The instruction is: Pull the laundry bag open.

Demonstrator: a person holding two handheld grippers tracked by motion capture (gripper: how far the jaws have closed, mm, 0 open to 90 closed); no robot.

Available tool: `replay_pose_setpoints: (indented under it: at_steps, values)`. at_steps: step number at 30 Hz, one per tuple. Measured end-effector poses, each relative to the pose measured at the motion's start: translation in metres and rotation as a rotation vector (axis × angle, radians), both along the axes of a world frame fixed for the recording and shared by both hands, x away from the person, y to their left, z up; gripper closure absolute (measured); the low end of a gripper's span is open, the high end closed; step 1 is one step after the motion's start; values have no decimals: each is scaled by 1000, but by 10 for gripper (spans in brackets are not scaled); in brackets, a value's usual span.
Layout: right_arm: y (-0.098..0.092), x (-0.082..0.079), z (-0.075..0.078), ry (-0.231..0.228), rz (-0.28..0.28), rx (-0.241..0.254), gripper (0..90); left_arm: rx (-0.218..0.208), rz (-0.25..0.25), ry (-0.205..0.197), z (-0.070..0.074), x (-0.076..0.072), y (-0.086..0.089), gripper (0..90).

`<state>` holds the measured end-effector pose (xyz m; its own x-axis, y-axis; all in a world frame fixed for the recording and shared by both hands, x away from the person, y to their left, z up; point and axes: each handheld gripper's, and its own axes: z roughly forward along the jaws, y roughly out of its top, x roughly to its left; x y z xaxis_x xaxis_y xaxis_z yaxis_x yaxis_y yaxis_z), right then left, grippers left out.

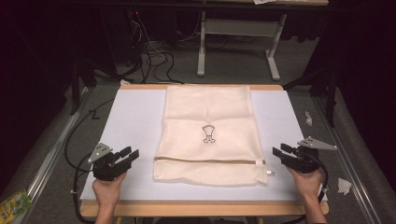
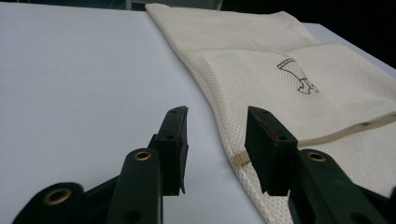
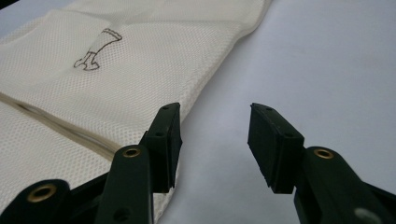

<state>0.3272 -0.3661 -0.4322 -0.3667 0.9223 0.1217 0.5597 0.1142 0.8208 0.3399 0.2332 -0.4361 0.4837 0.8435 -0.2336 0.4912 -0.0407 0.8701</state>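
Both tongs spread, nothing pinched: left gripper (image 1: 133,156) at 9 o'clock, right gripper (image 1: 279,153) at 3 o'clock of mesh bag (image 1: 208,133); approach its near corners low and level.

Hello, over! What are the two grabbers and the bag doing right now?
Left gripper open, empty, beside mesh bag. Right gripper open, empty, other side. Bag flat on white table, zip closed. Nothing in the way.
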Motion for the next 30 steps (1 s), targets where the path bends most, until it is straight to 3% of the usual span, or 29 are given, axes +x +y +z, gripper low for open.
replay_pose_setpoints:
  at_steps: [7,30]
  values:
    - [-14,-8,1,-57,-64,10,561,-11,28,2,-2,2,6,588]
    - [-50,-10,-12,-36,-177,54,566,-17,80,25,-11,16,16,562]
